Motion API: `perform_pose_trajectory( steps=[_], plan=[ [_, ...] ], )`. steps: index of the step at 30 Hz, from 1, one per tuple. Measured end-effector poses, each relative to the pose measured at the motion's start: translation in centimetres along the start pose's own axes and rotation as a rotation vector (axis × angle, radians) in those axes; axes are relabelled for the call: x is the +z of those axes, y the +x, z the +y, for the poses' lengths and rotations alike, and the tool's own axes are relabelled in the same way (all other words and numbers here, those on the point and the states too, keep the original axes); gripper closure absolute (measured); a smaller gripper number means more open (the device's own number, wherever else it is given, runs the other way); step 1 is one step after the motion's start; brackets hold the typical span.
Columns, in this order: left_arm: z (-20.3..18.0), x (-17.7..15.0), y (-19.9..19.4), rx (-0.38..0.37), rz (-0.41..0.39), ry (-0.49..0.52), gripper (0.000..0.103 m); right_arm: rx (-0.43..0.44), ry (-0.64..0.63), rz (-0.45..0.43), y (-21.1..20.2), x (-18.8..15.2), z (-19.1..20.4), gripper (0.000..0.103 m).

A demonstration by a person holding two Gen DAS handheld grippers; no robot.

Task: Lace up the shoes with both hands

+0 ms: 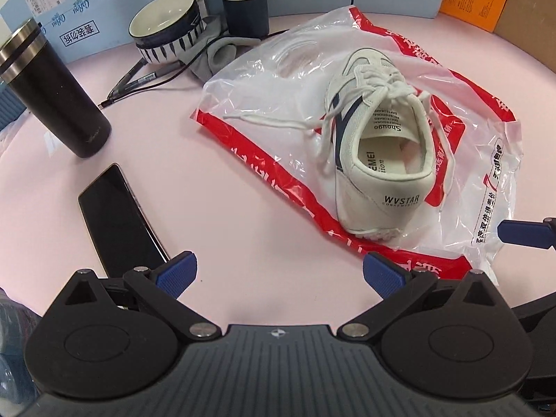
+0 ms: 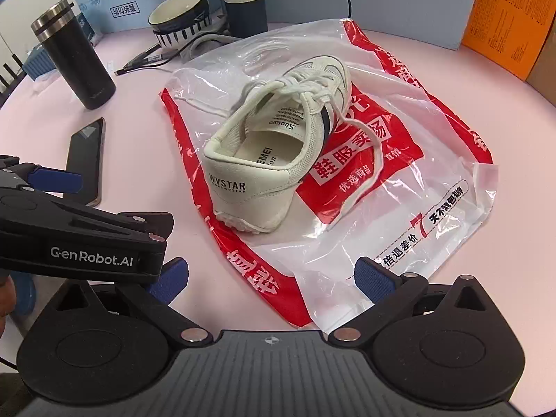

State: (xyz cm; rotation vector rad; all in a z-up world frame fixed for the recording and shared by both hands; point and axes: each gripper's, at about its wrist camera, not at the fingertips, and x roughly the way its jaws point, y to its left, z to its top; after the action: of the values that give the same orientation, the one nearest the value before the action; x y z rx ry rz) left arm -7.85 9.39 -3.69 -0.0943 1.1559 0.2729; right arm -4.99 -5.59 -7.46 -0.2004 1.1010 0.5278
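Note:
A white sneaker (image 1: 378,146) (image 2: 271,160) with navy stripes lies on a clear and red plastic bag (image 1: 260,104) (image 2: 417,243), heel toward both cameras. Its white laces are threaded through the eyelets, and the loose ends trail over the bag on the left (image 1: 278,121) and on the right (image 2: 375,160). My left gripper (image 1: 279,274) is open above the pink table, short of the heel and holding nothing. My right gripper (image 2: 271,279) is also open and empty, near the bag's front edge. One of its blue fingers (image 1: 521,234) shows at the right edge of the left wrist view.
A black tumbler (image 1: 55,93) (image 2: 74,59) and a dark phone (image 1: 121,222) (image 2: 87,160) are left of the shoe. Behind them are a striped bowl (image 1: 166,27), a dark vacuum bottle (image 1: 243,0), pens, a grey cloth and cardboard boxes. The left gripper's housing (image 2: 90,243) fills the lower left of the right wrist view.

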Motion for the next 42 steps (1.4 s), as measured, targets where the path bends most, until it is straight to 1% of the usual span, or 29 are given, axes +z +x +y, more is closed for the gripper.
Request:
perform_pose_trajectory(
  steps=[5,9,12,16,18,30,33,37,42],
  plan=[
    [-0.7,0.2,0.0,0.021,0.003,0.014,0.0,-0.012,-0.004,0.001,-0.1,0.2,-0.2,0.0],
    [-1.1,0.6,0.1,0.023,0.007,0.015,0.0,-0.023,-0.005,0.005,-0.2,0.4,-0.4,0.0],
    [-1.4,0.9,0.5,0.029,0.026,0.021,0.0,-0.037,-0.011,0.023,0.1,0.5,-0.5,0.0],
    [-1.9,1.0,1.4,0.029,0.076,0.018,0.0,-0.045,-0.012,0.059,0.6,0.6,-0.8,0.0],
    [-2.2,1.1,1.6,0.032,0.089,0.024,0.0,-0.054,-0.012,0.069,0.8,0.6,-0.9,0.0],
    [-3.7,1.4,2.2,0.067,0.098,0.083,0.0,-0.073,-0.024,0.089,0.9,0.6,-0.6,0.0],
    [-3.8,1.4,2.3,0.066,0.098,0.095,0.0,-0.082,-0.026,0.092,0.9,0.5,-0.4,0.0],
    [-3.8,1.1,2.4,0.047,0.111,0.102,0.0,-0.096,-0.009,0.099,0.9,0.1,-0.4,0.0],
    [-4.0,0.5,2.8,0.024,0.13,0.139,0.0,-0.124,0.041,0.104,0.7,-0.8,-0.1,0.0]
  ],
)
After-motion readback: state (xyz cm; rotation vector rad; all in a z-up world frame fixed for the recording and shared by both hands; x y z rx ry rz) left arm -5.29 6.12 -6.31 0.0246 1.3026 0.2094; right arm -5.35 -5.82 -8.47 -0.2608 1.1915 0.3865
